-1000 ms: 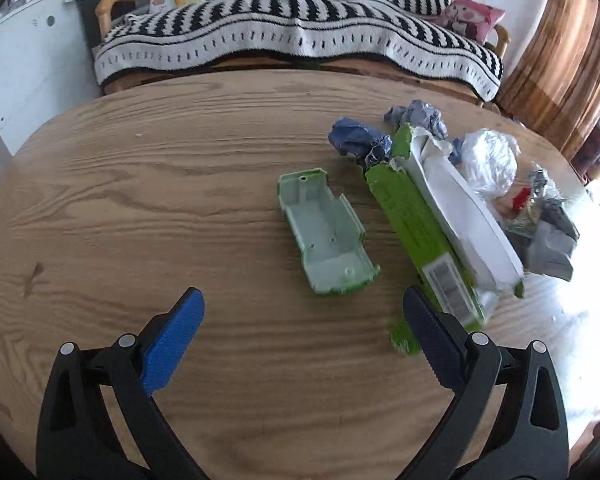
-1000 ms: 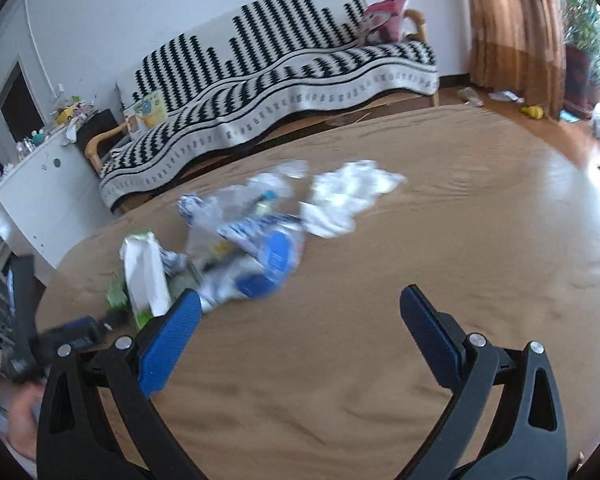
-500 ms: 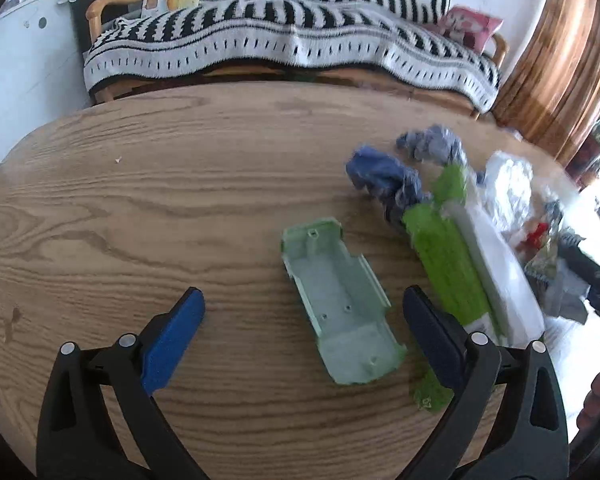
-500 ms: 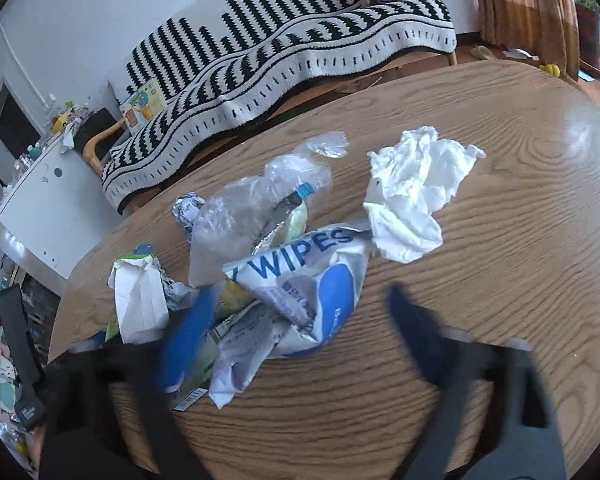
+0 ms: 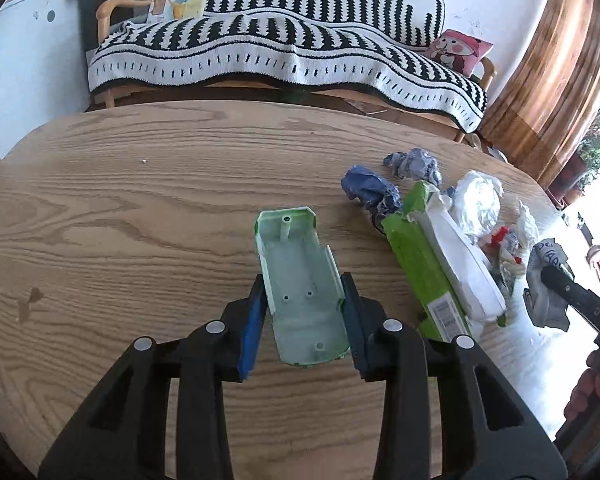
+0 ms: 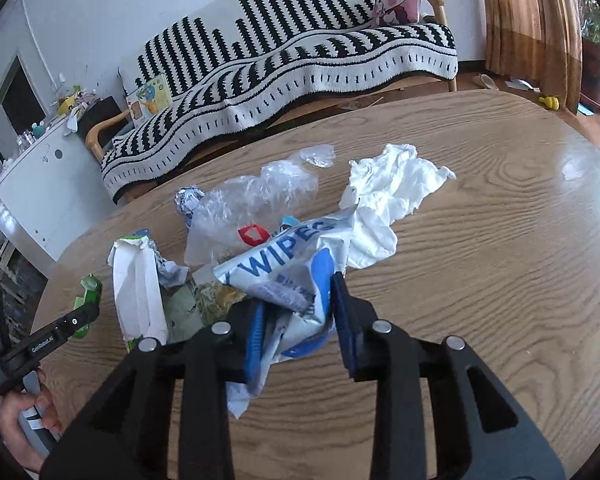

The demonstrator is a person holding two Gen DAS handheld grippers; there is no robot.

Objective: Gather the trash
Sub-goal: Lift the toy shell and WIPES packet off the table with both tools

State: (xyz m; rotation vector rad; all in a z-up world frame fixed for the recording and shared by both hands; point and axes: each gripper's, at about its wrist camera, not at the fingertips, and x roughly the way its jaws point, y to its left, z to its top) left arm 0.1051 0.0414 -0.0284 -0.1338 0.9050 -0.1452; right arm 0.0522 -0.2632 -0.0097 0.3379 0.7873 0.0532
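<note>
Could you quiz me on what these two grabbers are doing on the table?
1. True or false: the left gripper is closed on the pale green plastic tray.
2. What word is printed on the packet in the right gripper?
3. The crumpled white tissue is: A) inside the tray, B) on the table beside the packet, C) on the sofa.

Key: 1 true; 2 WIPES; 3 B.
</note>
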